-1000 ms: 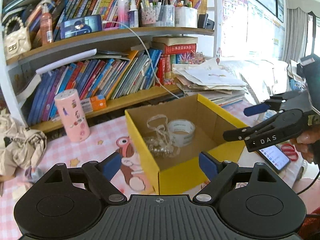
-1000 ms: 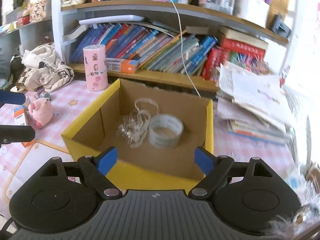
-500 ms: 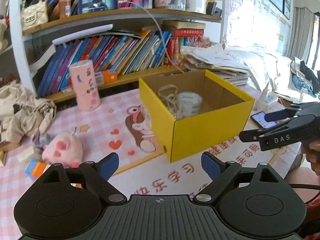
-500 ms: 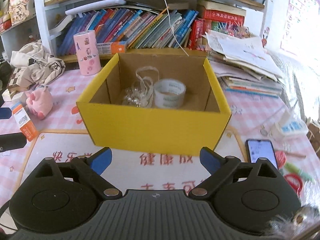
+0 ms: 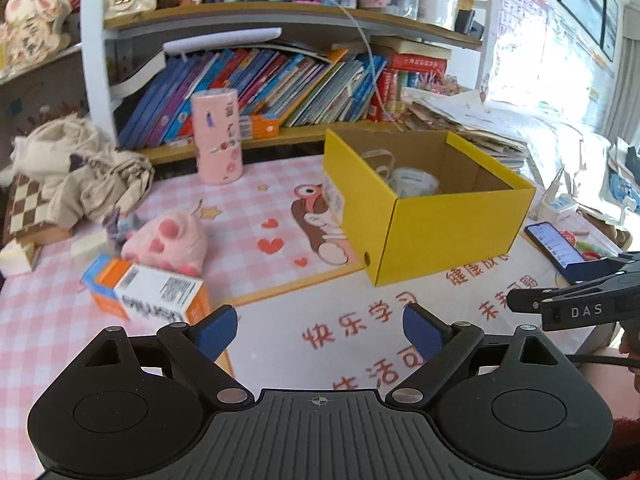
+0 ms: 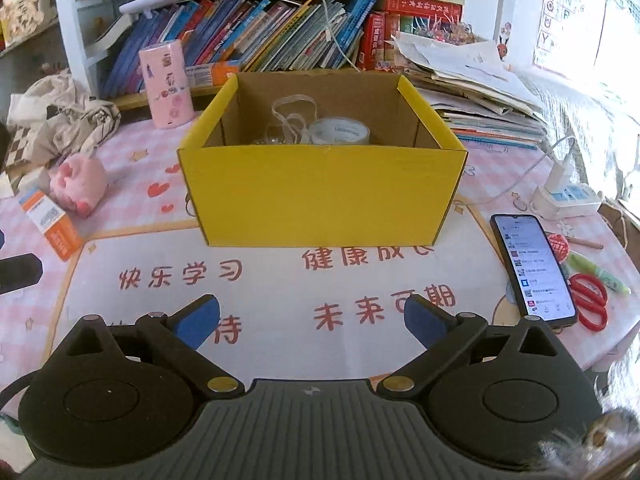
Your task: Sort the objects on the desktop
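A yellow cardboard box [image 6: 320,196] stands open on the pink mat, with a tape roll [image 6: 340,132] and a clear ribbon bundle [image 6: 292,116] inside. My right gripper [image 6: 312,314] hovers over the mat in front of the box; its jaws are opening with nothing between them. My left gripper [image 5: 320,326] is open and empty, left of the box [image 5: 440,232]. An orange-and-white carton [image 5: 148,296] lies just ahead of its left finger, beside a pink plush pig [image 5: 168,240]. A phone [image 6: 532,264], red scissors [image 6: 588,300] and a green pen [image 6: 596,272] lie at the right.
A pink cylinder [image 5: 218,136] stands before the bookshelf [image 5: 280,80]. A crumpled beige cloth bag [image 5: 80,176] lies at the far left. Stacked papers [image 6: 480,92] and a white charger [image 6: 568,196] sit to the right of the box. The table edge runs close behind the phone.
Both grippers have drawn back from above the box and sunk lower, so the box now stands farther ahead. The right jaws have spread wider. The carton and the plush pig have come into the left view.
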### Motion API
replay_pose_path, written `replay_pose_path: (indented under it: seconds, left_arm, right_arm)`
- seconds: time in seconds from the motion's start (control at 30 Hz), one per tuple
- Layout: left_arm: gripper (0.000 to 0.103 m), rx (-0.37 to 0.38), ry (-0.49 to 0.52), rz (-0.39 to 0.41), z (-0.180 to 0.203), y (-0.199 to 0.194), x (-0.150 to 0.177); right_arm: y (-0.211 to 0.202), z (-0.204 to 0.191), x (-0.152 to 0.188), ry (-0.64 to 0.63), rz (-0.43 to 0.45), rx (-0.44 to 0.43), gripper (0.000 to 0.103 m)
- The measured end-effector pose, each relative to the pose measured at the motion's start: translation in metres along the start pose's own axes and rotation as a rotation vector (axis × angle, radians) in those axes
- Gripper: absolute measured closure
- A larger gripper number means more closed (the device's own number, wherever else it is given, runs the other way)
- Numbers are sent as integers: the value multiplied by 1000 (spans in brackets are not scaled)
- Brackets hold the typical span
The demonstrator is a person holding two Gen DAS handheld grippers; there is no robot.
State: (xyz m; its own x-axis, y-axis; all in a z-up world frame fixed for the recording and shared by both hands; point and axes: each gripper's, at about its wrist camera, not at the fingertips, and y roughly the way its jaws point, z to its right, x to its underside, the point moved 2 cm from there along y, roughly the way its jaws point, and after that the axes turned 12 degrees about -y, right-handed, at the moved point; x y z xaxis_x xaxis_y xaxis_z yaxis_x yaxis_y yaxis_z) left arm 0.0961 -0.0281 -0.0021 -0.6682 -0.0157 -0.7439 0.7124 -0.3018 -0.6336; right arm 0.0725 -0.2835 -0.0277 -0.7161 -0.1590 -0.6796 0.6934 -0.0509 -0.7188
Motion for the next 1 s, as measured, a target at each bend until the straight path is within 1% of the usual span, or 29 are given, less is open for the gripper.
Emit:
replay_pose_path:
  seconds: [0.13, 0.37, 0.77, 1.0]
  left_arm:
    - [11, -4, -14, -7, -5, -4, 6]
    - [10, -23, -29, -6, -15, -13, 14]
    - [10, -93, -80, -8, -42, -27, 27]
    - [10, -116, -103, -4, -53, -31, 29]
  right_arm:
    - [-1, -15, 3, -47, -13, -20, 3]
    - [1, -44, 6, -142, -43, -86, 2]
    - [7, -82, 3, -228, -64, -168, 2]
    - [11, -96, -2, -265, -64, -190, 2]
